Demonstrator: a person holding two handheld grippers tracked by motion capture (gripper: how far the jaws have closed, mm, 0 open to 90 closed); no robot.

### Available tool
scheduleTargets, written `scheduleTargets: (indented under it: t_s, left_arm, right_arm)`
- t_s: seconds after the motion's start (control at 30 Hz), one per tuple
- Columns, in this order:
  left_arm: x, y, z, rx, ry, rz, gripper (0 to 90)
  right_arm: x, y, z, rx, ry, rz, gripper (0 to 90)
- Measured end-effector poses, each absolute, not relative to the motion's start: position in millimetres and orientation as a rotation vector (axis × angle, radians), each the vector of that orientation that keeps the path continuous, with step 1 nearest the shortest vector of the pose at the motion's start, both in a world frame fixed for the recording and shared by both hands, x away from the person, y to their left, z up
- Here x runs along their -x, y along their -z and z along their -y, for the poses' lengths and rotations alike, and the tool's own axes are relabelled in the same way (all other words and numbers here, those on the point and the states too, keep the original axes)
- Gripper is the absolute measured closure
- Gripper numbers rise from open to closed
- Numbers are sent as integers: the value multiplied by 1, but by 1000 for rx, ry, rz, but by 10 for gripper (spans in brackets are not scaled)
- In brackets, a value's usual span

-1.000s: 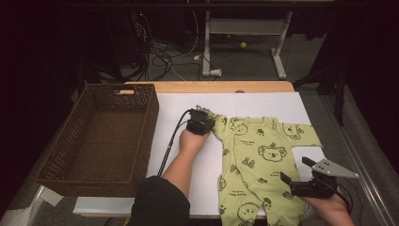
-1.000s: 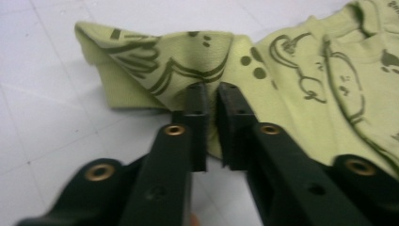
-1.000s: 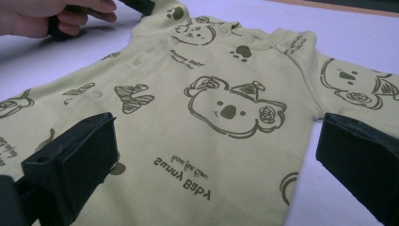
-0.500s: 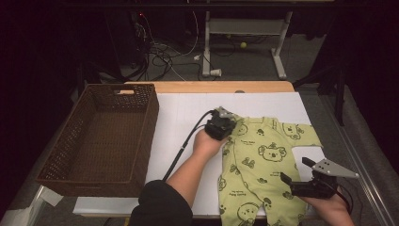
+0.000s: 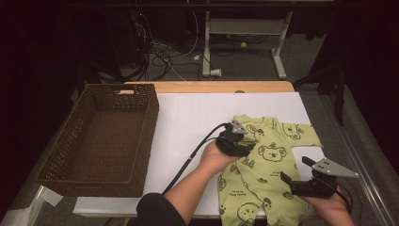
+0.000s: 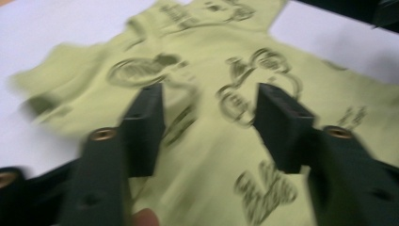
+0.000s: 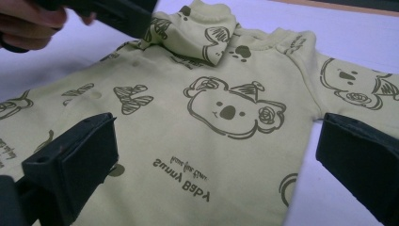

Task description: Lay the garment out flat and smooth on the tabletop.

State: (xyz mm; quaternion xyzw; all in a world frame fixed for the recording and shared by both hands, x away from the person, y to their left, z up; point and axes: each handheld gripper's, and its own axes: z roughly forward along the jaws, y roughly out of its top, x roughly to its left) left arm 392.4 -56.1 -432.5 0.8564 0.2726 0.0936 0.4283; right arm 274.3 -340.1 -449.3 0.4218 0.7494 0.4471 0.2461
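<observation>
Lime-green koala-print baby romper (image 5: 266, 169) lies flat on the white table sheet (image 5: 188, 122), long axis running toward us, collar far. Our left gripper (image 5: 237, 141) hangs over the folded-in sleeve, jaws just opened, apparently nothing between them (blurry). Right gripper (image 5: 301, 176), jaws spread, sits at the garment's right edge, near the waist. Brown wicker basket (image 5: 94, 136) waits well left.

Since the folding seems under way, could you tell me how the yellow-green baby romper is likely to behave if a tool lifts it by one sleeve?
The baby romper will probably flop: its folded-over sleeve lies soft and creased. It looks light, thin knit lying flat on the white table. It seems more likely to drag and bunch than slide cleanly.
</observation>
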Motion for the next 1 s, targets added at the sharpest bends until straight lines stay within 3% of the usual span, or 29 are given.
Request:
scheduleTargets:
  t_s: [0.2, 0.53, 0.83, 0.9, 1.0]
  left_arm:
    - [-379, 444, 6, -2126, -246, -794, 186]
    - [-343, 456, -53, -2100, -228, -863, 0]
    - [-322, 461, -67, -2074, -276, -827, 0]
    - [-321, 461, -69, -2063, -275, -822, 0]
    - [-320, 460, -70, -2039, -251, -810, 0]
  right_arm:
    - [-278, 446, 334, -1138, -1210, -2046, 3]
    - [-305, 423, 313, -1115, -1187, -2045, 55]
    - [-341, 411, 290, -1152, -1172, -2061, 177]
    - [-349, 410, 283, -1149, -1165, -2081, 271]
    - [-357, 408, 275, -1146, -1154, -2107, 335]
